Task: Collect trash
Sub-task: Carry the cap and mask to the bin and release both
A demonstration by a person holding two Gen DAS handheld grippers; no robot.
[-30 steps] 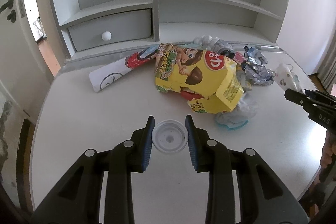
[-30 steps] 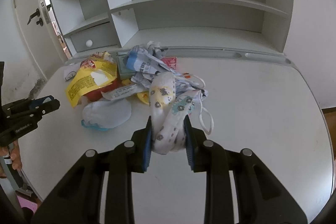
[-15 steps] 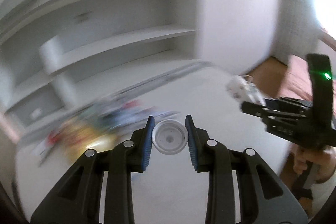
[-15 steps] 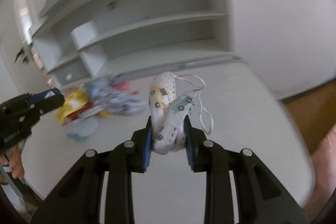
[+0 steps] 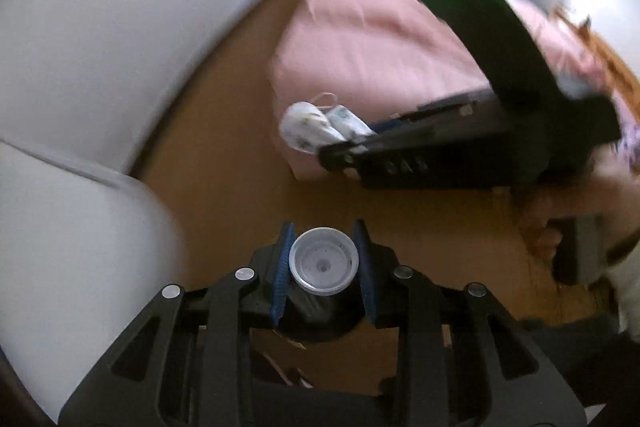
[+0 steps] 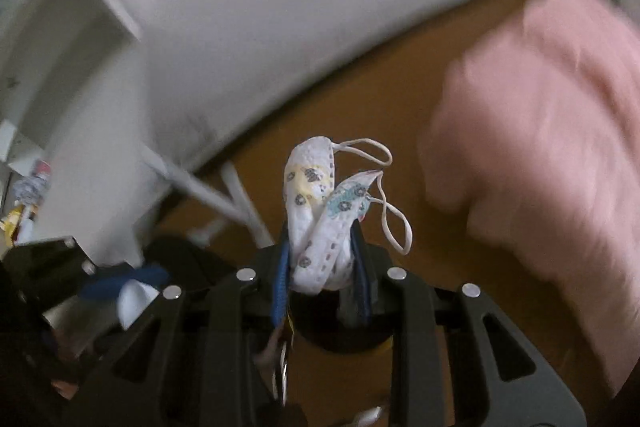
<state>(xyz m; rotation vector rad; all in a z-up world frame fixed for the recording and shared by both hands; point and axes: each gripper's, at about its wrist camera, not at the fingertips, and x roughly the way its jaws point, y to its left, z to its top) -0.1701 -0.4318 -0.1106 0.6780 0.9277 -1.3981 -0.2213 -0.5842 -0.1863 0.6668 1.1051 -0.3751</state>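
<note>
My left gripper (image 5: 323, 247) is shut on a round white plastic lid (image 5: 324, 269) and points steeply down at the wooden floor. My right gripper (image 6: 319, 239) is shut on two crumpled patterned face masks (image 6: 316, 203), their ear loops hanging out to the right. In the left wrist view the right gripper (image 5: 332, 151) shows ahead with the masks (image 5: 308, 127) in it. Under both grippers lies a dark round shape (image 5: 320, 323), seemingly a bin, largely hidden by the fingers. The left gripper (image 6: 116, 285) shows blurred at lower left in the right wrist view.
A pink bed (image 5: 380, 39) stands close on the right. The white desk's edge (image 5: 80, 227) and its legs (image 6: 240, 203) are on the left, with leftover wrappers (image 6: 24, 199) on top. A person's hand (image 5: 540, 227) holds the right gripper. Brown floor (image 5: 224, 167) lies between.
Both grippers have swung away from the desktop to the right and tipped down over the floor beside the bed, each keeping its hold. The trash pile has left the left wrist view.
</note>
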